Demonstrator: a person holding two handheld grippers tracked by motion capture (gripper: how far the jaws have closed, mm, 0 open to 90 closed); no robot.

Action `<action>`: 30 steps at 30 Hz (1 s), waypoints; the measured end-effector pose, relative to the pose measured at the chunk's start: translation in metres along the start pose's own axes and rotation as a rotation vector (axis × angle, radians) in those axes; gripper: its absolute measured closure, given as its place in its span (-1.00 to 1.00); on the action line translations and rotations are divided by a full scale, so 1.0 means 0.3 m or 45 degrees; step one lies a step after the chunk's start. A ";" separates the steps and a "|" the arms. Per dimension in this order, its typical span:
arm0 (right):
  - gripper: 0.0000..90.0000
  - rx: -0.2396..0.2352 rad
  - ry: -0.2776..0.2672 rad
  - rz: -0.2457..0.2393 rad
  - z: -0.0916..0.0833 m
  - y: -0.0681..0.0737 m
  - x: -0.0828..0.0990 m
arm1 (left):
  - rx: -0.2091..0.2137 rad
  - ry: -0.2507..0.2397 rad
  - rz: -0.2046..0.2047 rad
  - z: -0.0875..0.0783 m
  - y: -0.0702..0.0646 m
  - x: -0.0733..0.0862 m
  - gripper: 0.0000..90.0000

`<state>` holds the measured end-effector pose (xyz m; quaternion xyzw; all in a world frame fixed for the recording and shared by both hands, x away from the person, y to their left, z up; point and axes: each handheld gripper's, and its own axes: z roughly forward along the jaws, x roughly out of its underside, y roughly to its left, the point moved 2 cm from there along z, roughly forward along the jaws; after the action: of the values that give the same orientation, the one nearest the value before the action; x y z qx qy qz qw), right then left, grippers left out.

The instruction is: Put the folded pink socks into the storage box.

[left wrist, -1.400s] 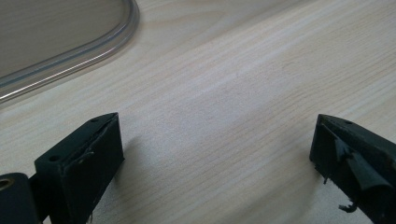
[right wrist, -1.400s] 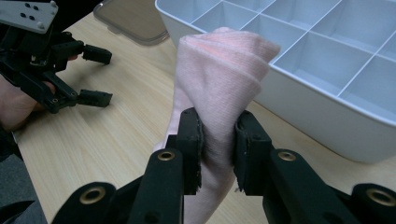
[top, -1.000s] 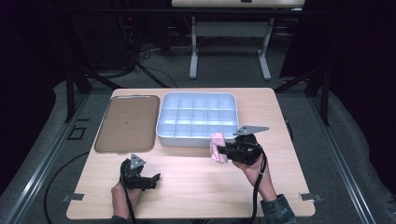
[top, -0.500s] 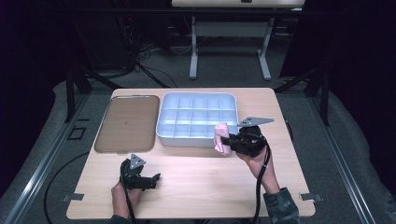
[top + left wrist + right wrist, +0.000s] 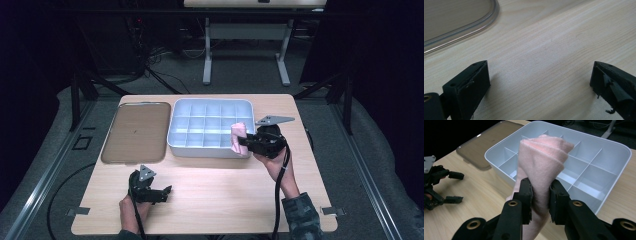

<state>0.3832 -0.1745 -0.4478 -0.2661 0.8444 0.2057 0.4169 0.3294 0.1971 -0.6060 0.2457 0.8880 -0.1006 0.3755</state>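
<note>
My right gripper (image 5: 540,195) pinches the folded pink cloth (image 5: 541,162) at the divided tray's (image 5: 172,135) near right corner, lifted so it can clear the rim. My left gripper (image 5: 162,192), jaws spread and empty, rests low on the near left table (image 5: 215,200), out of the way.

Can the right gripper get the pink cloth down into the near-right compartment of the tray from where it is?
Probably yes: the right gripper grips the pink cloth at the tray's near-right corner, and its compartments are open and bare, the brown lid lying aside.
</note>
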 end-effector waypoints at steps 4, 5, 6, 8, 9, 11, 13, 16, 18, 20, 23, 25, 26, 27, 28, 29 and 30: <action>0.65 0.002 0.004 0.002 0.020 -0.011 -0.016 | 0.000 0.000 0.000 0.000 0.000 0.000 -0.95; 0.65 0.002 0.004 0.002 0.020 -0.011 -0.016 | 0.000 0.000 0.000 0.000 0.000 0.000 -0.95; 0.65 0.014 0.011 -0.008 0.026 -0.012 -0.023 | 0.000 0.002 0.001 0.000 0.000 0.000 -0.95; 0.65 0.018 0.014 -0.012 0.026 -0.019 -0.028 | 0.004 0.006 0.003 -0.001 0.001 0.000 -0.95; 0.65 0.021 0.011 -0.010 0.029 -0.023 -0.028 | 0.002 0.003 0.002 -0.001 0.000 0.000 -0.95; 0.65 0.018 0.009 0.011 0.035 -0.034 -0.024 | 0.000 0.002 0.002 0.000 0.000 0.000 -0.95; 0.65 0.019 0.015 0.013 0.035 -0.038 -0.023 | 0.000 0.001 0.001 0.000 0.000 0.000 -0.95; 0.65 0.045 0.011 0.018 0.038 -0.050 -0.025 | 0.000 0.004 0.001 0.000 0.001 0.000 -0.95; 0.65 0.061 0.022 0.013 0.043 -0.058 -0.027 | -0.001 0.003 -0.002 0.000 0.001 0.000 -0.95; 0.65 0.063 0.031 0.019 0.045 -0.065 -0.028 | -0.001 0.003 -0.003 0.000 0.000 0.000 -0.95; 0.65 0.070 0.029 0.025 0.043 -0.077 -0.033 | -0.001 0.003 -0.003 0.000 0.001 0.000 -0.95; 0.65 0.075 0.022 0.030 0.040 -0.082 -0.039 | -0.001 0.003 -0.003 0.000 0.000 0.000 -0.95; 0.65 0.081 0.018 0.036 0.040 -0.083 -0.042 | -0.001 0.003 -0.003 0.000 0.000 0.000 -0.95; 0.65 0.081 0.018 0.036 0.040 -0.083 -0.042 | -0.001 0.003 -0.003 0.000 0.000 0.000 -0.95; 0.65 0.084 0.016 0.035 0.041 -0.084 -0.044 | -0.001 0.003 -0.003 0.000 0.000 0.000 -0.95; 0.65 0.089 0.029 0.025 0.044 -0.088 -0.049 | -0.001 0.002 -0.001 0.000 0.001 -0.001 -0.95; 0.65 0.089 0.029 0.025 0.044 -0.088 -0.049 | -0.001 0.002 -0.001 0.000 0.001 -0.001 -0.95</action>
<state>0.4149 -0.1833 -0.4465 -0.2453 0.8584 0.1772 0.4142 0.3297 0.1973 -0.6060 0.2452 0.8884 -0.1004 0.3750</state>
